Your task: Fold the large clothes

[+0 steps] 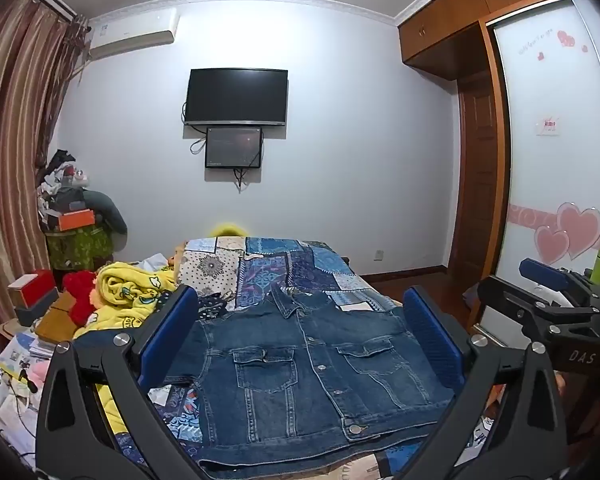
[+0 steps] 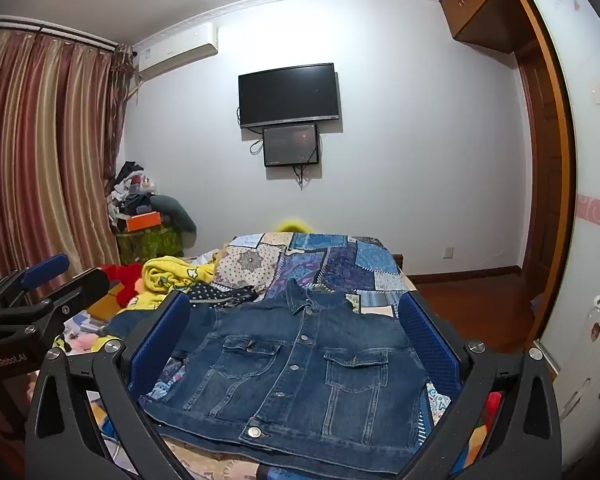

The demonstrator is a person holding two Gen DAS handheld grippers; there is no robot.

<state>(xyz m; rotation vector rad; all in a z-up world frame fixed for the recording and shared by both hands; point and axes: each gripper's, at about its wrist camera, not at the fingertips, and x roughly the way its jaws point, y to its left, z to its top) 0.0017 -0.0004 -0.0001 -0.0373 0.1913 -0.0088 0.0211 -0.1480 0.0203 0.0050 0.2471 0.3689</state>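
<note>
Left wrist view: denim jacket (image 1: 300, 364) lies flat on the bed (image 1: 260, 264), front up, buttoned, collar at the far end, hem near. Sleeves not visible; likely tucked under or already folded in, cannot tell. Left gripper (image 1: 300, 344) hovers over the jacket's near half, jaws wide open, holding nothing; blue pads frame the two chest pockets. Right gripper (image 1: 548, 280) shows at the right edge, off the bed, side-on; its opening cannot be judged here. Yellow blanket (image 1: 128, 288) and clutter lie left of the jacket.

Right wrist view: same jacket (image 2: 296, 364), hem button near centre. Right gripper (image 2: 296, 340) jaws wide open, empty, above the cloth. Left gripper (image 2: 44, 276) is seen at the left edge.

Handling, as judgement: denim is heavy, fairly stiff, not slippery; it should hold a crease but drag on the quilt. Best holds look like the thick hem corners or the shoulder seams, one per gripper.

View difference: each view confirms only its own jaws; the right view shows the hem's left corner more fully.
</note>
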